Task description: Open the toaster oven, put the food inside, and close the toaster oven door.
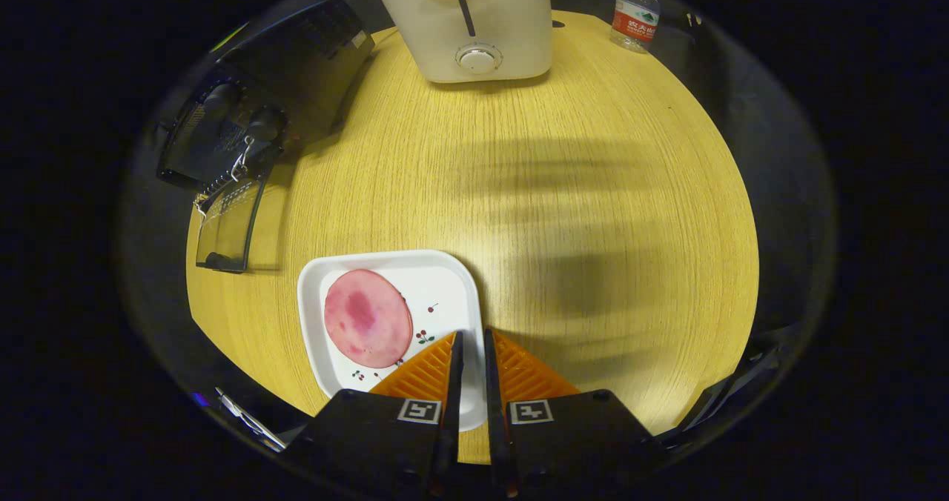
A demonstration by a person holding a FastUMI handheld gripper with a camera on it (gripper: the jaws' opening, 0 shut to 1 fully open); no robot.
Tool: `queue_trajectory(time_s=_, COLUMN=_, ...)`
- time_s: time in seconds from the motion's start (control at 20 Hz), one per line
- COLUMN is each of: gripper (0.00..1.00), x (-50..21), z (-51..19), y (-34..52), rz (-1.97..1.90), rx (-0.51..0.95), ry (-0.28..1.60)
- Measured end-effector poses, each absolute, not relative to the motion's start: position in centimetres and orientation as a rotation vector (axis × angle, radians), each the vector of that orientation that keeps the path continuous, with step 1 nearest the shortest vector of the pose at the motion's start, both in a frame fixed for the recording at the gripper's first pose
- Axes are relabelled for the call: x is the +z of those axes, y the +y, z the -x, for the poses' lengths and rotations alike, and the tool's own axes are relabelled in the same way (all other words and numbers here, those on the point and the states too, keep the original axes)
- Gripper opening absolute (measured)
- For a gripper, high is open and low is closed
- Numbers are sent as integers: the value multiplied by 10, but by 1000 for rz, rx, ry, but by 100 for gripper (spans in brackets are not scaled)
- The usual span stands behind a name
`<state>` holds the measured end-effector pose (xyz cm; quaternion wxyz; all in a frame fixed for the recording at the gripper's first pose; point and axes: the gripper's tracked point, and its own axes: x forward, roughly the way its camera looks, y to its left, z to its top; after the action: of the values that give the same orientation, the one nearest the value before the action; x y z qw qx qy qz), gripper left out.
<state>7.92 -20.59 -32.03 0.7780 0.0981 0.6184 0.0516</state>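
we see the round wooden table [563, 190] first, its pale grain running under everything, with soft shadows lying across its middle. at the table's far-left edge sits the black toaster oven [296, 78], its glass door [226, 227] dropped open and reaching toward the near-left edge; we cannot make out the inside of it. at the far edge, near the middle, stands a white toaster [471, 23] with a slot lever and a round knob on its front. close to the table's near edge, a little left of centre, lies a white square plate [445, 279] with small cherry prints, and on the plate's left half rests the food [368, 318], a flat round pink slice with a darker patch in it. our gripper [470, 338] hangs above the near edge, its two orange fingers [422, 371] drawn almost together with only a thin gap between the tips and nothing in that gap; the tips sit over the plate's right rim, and the slice is just to the left of them, apart from both fingers. smallest of all, a clear water bottle [635, 15] with a red label stands at the table's far-right edge, well apart from the toaster.
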Motion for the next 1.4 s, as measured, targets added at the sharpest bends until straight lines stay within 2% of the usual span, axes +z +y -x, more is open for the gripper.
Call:
queue_trajectory(time_s=0.05, gripper=11, x=-320, z=-81, y=-204, rz=-214, rx=124, ry=1329)
queue_trajectory(time_s=0.2, gripper=3, x=-320, z=-81, y=-208, rz=-268, rx=145, ry=1337)
queue_trajectory(time_s=0.3, gripper=2, x=-316, z=-78, y=-207, rz=-327, rx=168, ry=1343)
queue_trajectory(time_s=0.7, gripper=2, x=-309, z=-75, y=-207, rz=-580, rx=201, ry=1341)
queue_trajectory(time_s=0.95, gripper=2, x=-295, z=-76, y=-211, rz=-761, rx=119, ry=1287)
queue_trajectory(time_s=1.4, gripper=2, x=-241, z=-71, y=-182, rz=-846, rx=142, ry=1156)
